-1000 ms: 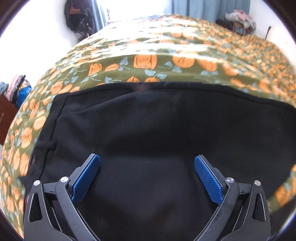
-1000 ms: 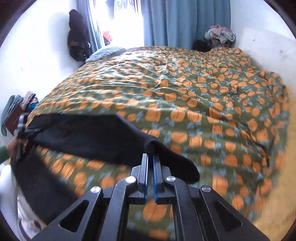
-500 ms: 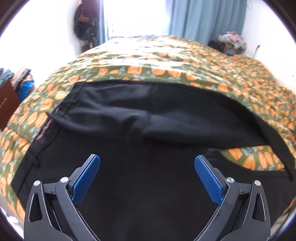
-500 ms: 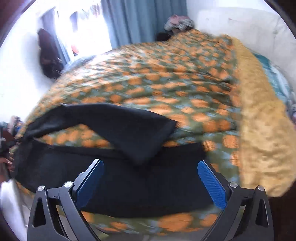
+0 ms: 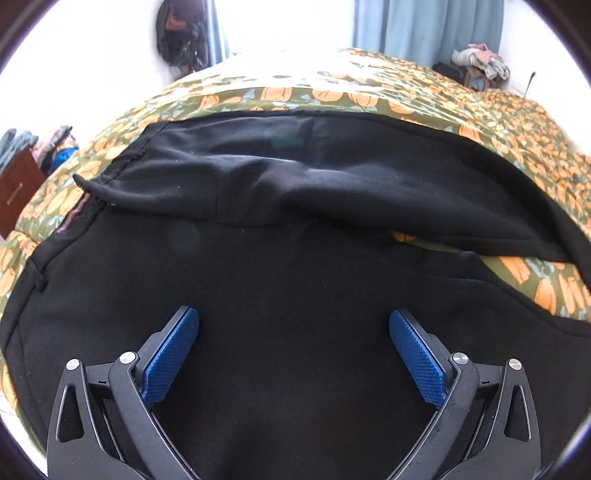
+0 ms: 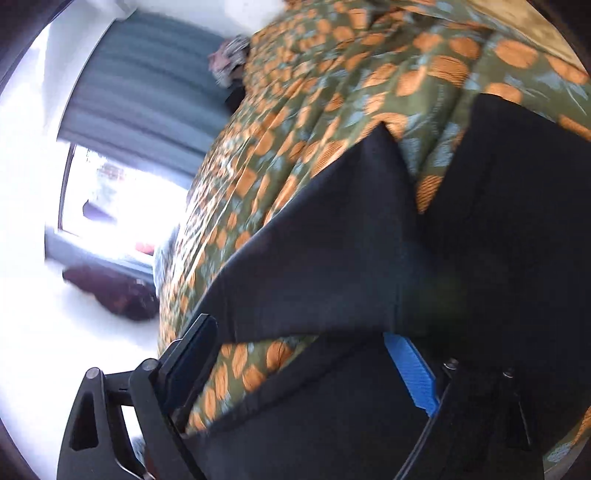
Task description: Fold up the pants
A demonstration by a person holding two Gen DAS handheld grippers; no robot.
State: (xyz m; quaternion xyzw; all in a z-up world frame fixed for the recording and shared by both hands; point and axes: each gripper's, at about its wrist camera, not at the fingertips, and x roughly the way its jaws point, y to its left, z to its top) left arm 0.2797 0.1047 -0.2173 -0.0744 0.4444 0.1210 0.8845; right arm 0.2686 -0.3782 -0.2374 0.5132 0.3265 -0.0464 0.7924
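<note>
Left wrist view: bed under a green bedspread (image 5: 332, 94) printed with orange pumpkins, blue curtain (image 5: 424, 29) behind it, dark bag (image 5: 177, 33) hanging beside the bright window, heap of clothes (image 5: 480, 61) on a stool at the far right, brown cabinet (image 5: 18, 188) with folded laundry at the far left. Nothing between the left tool (image 5: 293, 325) and the cloth. Left tool spread wide, blue pads (image 5: 170, 354) well apart, gripping nothing, hovering over black pants (image 5: 295, 280) laid flat on the bedspread. Pants filling the lower half of the view, waistband end at left with a thin pale stripe along the edge. One leg (image 5: 369, 181) doubled across the far side, lying slack and rumpled over the lower layer, a wedge of bedspread showing between the two layers at right.

Right wrist view, rolled sideways and motion-blurred: same bedspread (image 6: 332, 92), curtain (image 6: 147, 74) and window at left. Right tool (image 6: 301, 350) open too, one dark finger at left, one blue pad (image 6: 410, 373) at right, nothing between them. Pants (image 6: 332, 251) close ahead, folded leg running diagonally across the view, its hem a straight edge toward the top, bedspread visible beneath and beside it, a second black layer at right
</note>
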